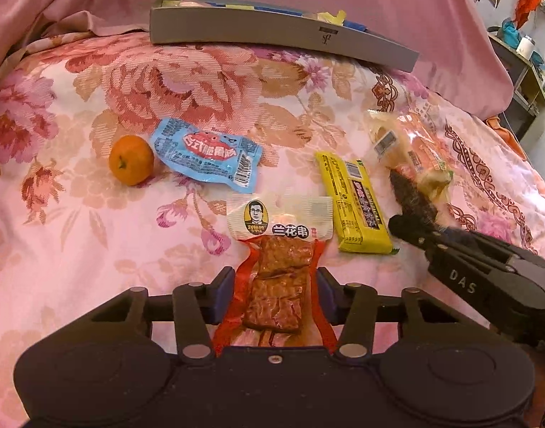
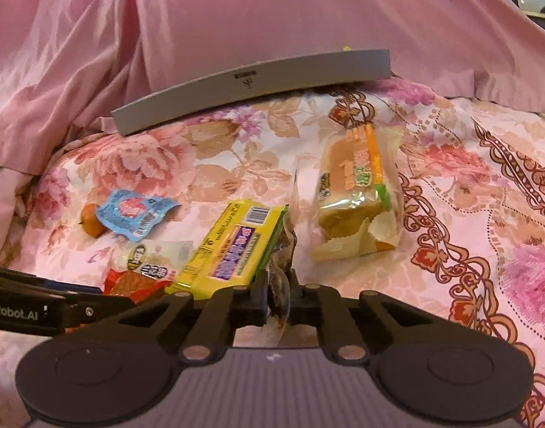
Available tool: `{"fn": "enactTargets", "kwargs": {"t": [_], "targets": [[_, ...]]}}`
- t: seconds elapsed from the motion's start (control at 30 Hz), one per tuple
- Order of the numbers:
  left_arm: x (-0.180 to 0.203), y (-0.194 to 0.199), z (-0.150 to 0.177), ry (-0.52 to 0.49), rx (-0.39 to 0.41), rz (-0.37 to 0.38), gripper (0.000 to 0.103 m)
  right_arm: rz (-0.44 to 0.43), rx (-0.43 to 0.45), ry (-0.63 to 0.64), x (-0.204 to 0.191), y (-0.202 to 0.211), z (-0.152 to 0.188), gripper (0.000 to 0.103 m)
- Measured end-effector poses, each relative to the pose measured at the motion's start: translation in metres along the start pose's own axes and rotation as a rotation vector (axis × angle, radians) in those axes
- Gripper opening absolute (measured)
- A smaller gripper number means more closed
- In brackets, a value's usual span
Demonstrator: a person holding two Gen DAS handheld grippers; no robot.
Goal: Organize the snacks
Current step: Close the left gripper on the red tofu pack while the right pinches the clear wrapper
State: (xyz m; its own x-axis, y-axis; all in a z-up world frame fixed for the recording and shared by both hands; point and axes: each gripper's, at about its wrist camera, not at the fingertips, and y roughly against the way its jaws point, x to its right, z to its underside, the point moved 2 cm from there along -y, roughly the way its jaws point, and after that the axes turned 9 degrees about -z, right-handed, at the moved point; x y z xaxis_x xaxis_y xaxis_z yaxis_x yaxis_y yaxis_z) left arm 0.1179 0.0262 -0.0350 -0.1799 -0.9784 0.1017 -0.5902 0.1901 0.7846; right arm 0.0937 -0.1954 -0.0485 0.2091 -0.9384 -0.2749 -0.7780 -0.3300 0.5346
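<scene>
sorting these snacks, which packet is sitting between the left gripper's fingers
The clear tofu skewer packet with red edges and a man's portrait; the left gripper straddles it, while the yellow packet and blue packet lie farther off.
</scene>
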Motion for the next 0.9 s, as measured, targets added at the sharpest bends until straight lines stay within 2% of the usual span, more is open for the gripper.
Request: {"fn": "enactTargets", "kwargs": {"t": [0.13,0.23,0.37,0.5,0.57,0.63,0.7,0.83,0.9], "targets": [[0.009,0.003,0.004,-0.103,0.034,-0.044,0.050,-0.013,0.047,0.054,-0.009,0.009,0.000,0.010],[0.011,0.003,0.004,-0.125,0.039,-0.050,0.052,-0.024,0.061,0.095,-0.015,0.011,0.000,0.010],[0.006,-0.007,0.000,-0.105,-0.018,-0.007,0.067,-0.042,0.086,0.142,-0.024,0.015,0.000,0.010],[0.008,-0.015,-0.005,-0.151,-0.022,0.023,0.080,-0.064,0.092,0.170,-0.030,0.017,0.001,0.010],[0.010,-0.017,-0.005,-0.172,-0.020,0.020,0.080,-0.073,0.087,0.172,-0.030,0.017,0.002,0.010],[0.012,-0.017,-0.005,-0.189,-0.010,0.010,0.075,-0.076,0.088,0.171,-0.030,0.017,0.002,0.010],[0.012,-0.018,-0.005,-0.198,-0.002,-0.007,0.064,-0.078,0.089,0.171,-0.030,0.018,0.002,0.010],[0.007,-0.015,-0.006,-0.163,-0.006,0.010,0.062,-0.078,0.093,0.175,-0.030,0.019,0.002,0.010],[0.005,-0.011,-0.006,-0.139,0.000,0.017,0.058,-0.079,0.092,0.179,-0.030,0.019,0.003,0.010]]}}
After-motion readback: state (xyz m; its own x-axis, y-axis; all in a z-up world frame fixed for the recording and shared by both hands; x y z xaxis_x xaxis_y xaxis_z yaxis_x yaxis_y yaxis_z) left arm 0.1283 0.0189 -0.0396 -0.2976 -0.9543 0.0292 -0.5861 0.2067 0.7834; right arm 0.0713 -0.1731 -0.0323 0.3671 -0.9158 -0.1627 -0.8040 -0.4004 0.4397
